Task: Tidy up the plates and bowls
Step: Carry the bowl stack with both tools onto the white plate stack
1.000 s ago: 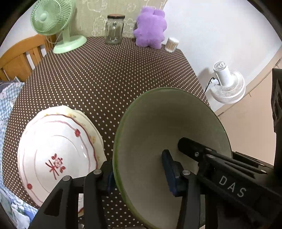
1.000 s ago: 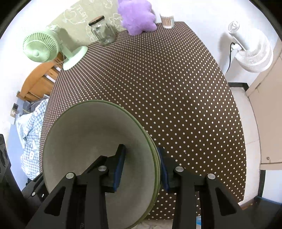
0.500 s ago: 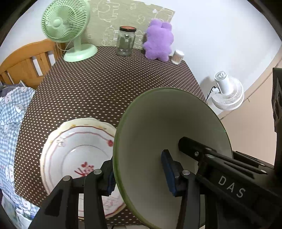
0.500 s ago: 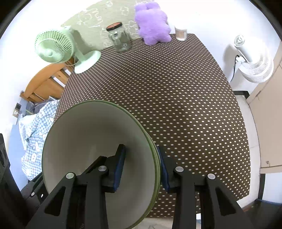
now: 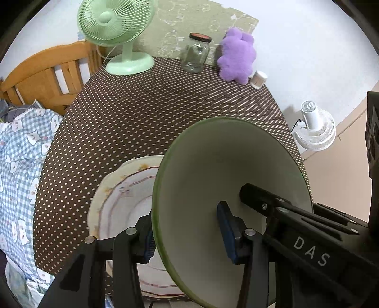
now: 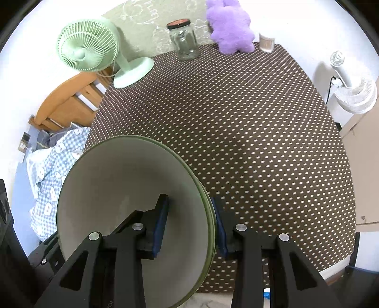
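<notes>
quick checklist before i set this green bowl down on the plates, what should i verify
1. Left gripper clamped on the green bowl, rim between the pads: ok.
2. Right gripper clamped on the opposite rim of the bowl: ok.
3. White plates lie flat on the tablecloth, red pattern up: ok.
4. Bowl centred over the plates: not ok, it sits to their right and covers only their right edge.
5. Bowl level: cannot tell, the fisheye views distort it.
6. Glass jar, purple plush and green fan stand at the far edge, away from the plates: ok.
</notes>
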`<act>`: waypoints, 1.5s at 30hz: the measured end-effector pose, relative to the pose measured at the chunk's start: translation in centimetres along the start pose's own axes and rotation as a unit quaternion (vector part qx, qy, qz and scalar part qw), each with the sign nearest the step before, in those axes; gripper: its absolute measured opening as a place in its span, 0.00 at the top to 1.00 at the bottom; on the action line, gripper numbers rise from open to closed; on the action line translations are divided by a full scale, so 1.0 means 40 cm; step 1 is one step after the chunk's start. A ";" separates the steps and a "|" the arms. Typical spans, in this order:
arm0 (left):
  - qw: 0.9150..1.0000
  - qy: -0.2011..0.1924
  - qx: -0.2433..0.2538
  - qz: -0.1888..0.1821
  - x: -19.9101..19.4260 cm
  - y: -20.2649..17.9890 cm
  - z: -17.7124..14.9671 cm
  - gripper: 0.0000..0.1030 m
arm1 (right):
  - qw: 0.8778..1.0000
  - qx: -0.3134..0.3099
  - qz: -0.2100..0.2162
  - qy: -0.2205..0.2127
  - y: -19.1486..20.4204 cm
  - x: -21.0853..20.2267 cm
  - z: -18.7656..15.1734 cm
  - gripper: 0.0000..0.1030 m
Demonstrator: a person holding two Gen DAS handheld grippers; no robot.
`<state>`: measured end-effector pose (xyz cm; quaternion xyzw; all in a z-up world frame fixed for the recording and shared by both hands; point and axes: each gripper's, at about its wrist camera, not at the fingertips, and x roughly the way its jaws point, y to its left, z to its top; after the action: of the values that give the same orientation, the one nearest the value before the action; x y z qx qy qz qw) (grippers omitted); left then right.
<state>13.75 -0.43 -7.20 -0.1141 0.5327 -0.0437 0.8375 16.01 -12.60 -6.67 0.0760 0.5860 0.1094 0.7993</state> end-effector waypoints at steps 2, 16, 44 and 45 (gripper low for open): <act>1.000 0.005 -0.004 0.001 0.003 0.022 -0.002 0.57 | 1.000 0.000 0.000 0.007 0.022 0.018 -0.001 0.62; 0.998 0.053 -0.019 -0.013 0.049 0.136 -0.027 0.57 | 0.998 0.006 -0.019 0.052 0.113 0.125 -0.025 0.62; 0.999 0.023 0.036 0.005 0.009 0.154 -0.025 0.23 | 0.997 0.025 -0.070 -0.016 0.113 0.078 -0.067 0.30; 0.999 0.016 0.037 0.008 -0.001 0.151 -0.027 0.21 | 0.997 0.022 -0.070 -0.023 0.113 0.068 -0.068 0.29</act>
<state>12.47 5.26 -9.05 -0.0784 0.5450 -0.0583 0.8327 13.83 -7.54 -8.87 0.0549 0.5737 0.0384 0.8163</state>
